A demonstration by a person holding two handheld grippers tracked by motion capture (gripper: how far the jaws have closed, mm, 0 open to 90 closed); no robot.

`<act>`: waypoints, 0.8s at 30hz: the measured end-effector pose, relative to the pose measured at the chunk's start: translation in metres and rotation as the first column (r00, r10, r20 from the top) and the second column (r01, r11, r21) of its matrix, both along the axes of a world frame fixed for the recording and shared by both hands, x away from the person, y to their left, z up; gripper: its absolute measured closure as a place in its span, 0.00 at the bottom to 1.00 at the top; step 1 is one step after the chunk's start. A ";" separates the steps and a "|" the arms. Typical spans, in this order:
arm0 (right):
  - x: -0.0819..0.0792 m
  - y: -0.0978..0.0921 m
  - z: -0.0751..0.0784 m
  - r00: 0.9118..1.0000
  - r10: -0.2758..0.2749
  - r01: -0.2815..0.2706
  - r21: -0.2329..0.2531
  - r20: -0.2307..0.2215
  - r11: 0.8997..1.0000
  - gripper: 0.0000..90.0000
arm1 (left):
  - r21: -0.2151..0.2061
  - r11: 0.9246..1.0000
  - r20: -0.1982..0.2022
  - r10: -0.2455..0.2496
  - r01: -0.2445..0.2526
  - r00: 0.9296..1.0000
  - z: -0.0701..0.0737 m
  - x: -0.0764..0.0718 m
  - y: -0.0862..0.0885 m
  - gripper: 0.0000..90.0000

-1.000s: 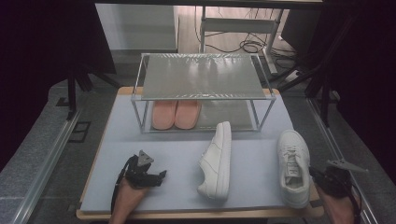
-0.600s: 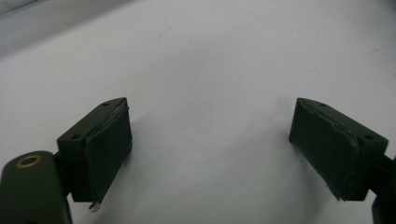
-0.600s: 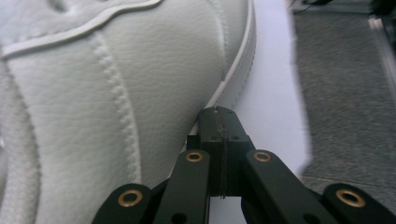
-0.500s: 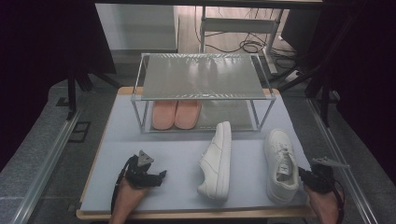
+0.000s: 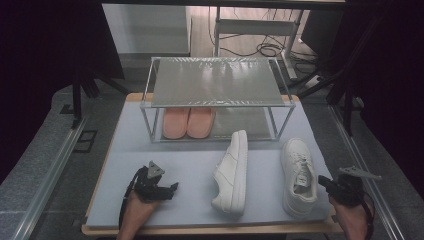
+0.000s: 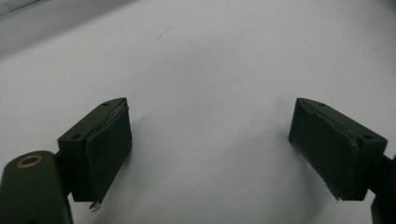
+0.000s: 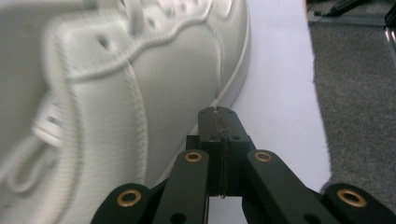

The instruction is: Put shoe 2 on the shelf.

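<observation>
- Right gripper [image 5: 326, 183] is sitting at the worktop's [image 5: 130, 150] front right corner, just off the right side of the upright shoe [image 5: 298, 175].
- Its fingers [image 7: 219, 122] are clenched together with nothing between them; in the right gripper view the tip is lying against the shoe's [image 7: 140, 93] sole edge, low on the side wall. Contact looks likely, but I cannot tell for certain.
- The upright shoe is standing on its sole near the front right of the worktop, toe pointing toward the rack [image 5: 215, 95], laces up.
- A second shoe [image 5: 232, 172] is lying on its side near the middle of the worktop's front half, well apart from both grippers, toe toward the rack.
- Left gripper [image 5: 167, 189] is resting near the front left of the worktop, held by a hand [image 5: 135, 212] coming in over the front edge.
- Its fingers [image 6: 105, 149] are spread wide and released, with bare worktop [image 6: 210, 70] between them.
- Rack is standing at the back of the worktop; a pink pair [image 5: 187, 121] is sitting side by side on the left of its lower level, under the top shelf.
</observation>
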State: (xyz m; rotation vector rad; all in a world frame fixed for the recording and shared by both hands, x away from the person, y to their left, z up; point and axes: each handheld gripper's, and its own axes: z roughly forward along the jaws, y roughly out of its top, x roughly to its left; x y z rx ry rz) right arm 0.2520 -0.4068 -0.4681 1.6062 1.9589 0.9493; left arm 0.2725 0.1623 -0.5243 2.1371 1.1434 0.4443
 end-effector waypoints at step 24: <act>0.004 0.045 0.052 0.983 0.151 -0.153 0.013 0.106 0.988 1.00 | -0.001 1.000 0.000 -0.001 0.001 1.000 0.000 0.000 0.000 0.15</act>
